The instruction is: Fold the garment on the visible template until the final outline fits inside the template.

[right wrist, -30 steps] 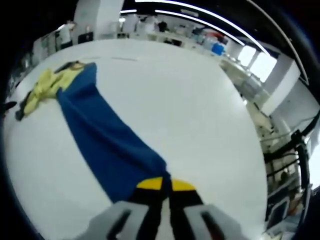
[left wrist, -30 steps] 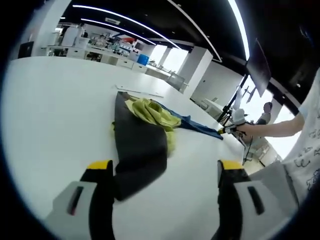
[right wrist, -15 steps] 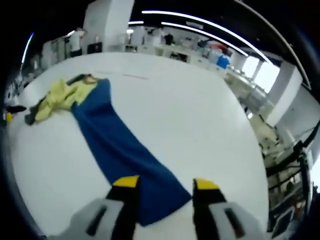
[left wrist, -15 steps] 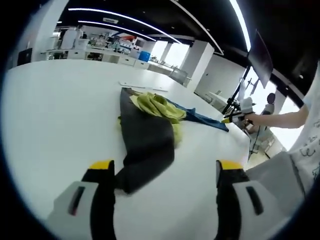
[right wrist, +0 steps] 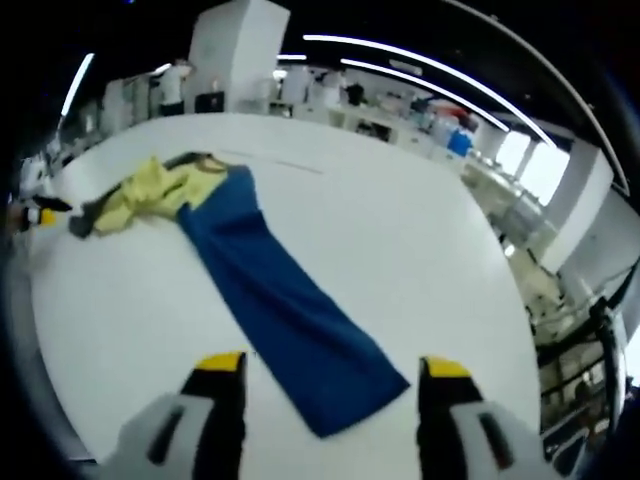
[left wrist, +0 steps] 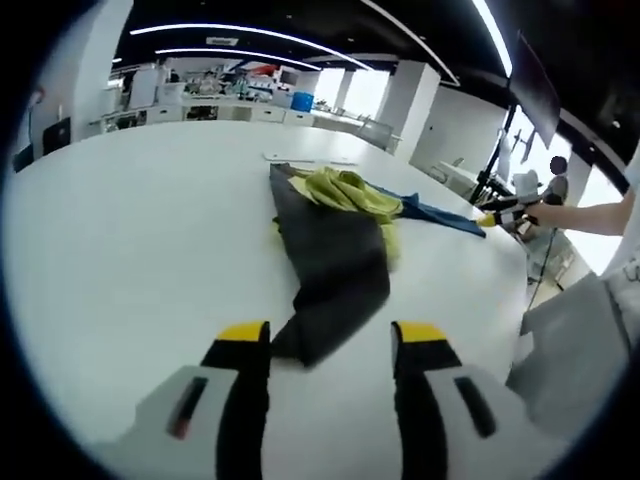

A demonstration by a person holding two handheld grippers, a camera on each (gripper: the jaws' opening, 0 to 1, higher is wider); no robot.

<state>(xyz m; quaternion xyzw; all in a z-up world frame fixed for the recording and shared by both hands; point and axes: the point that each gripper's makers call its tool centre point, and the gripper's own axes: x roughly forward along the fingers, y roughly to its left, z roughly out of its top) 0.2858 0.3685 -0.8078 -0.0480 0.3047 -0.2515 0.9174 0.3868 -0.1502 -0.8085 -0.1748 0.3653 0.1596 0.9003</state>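
A garment lies spread on the white table (left wrist: 130, 230). It has a dark grey leg (left wrist: 335, 270), a bunched yellow middle (left wrist: 348, 190) and a blue leg (left wrist: 440, 213). My left gripper (left wrist: 332, 336) is open, and the end of the grey leg lies just ahead of its yellow-tipped jaws. In the right gripper view the blue leg (right wrist: 285, 300) runs flat from the yellow bunch (right wrist: 150, 190) toward me, ending between the open jaws of my right gripper (right wrist: 332, 366). The right gripper (left wrist: 500, 210) also shows in the left gripper view, at the table's far right.
A thin line marking (left wrist: 305, 158) crosses the table beyond the garment, also seen as a thin line (right wrist: 285, 164) in the right gripper view. A person's arm (left wrist: 590, 215) reaches in from the right. Desks and shelves (left wrist: 220, 95) stand behind the table, and its edge (right wrist: 500, 300) curves close on the right.
My right gripper was shut on the blue leg's end; it has opened wide and the leg lies flat. My left gripper's jaws have narrowed a little and come nearer the grey leg's end.
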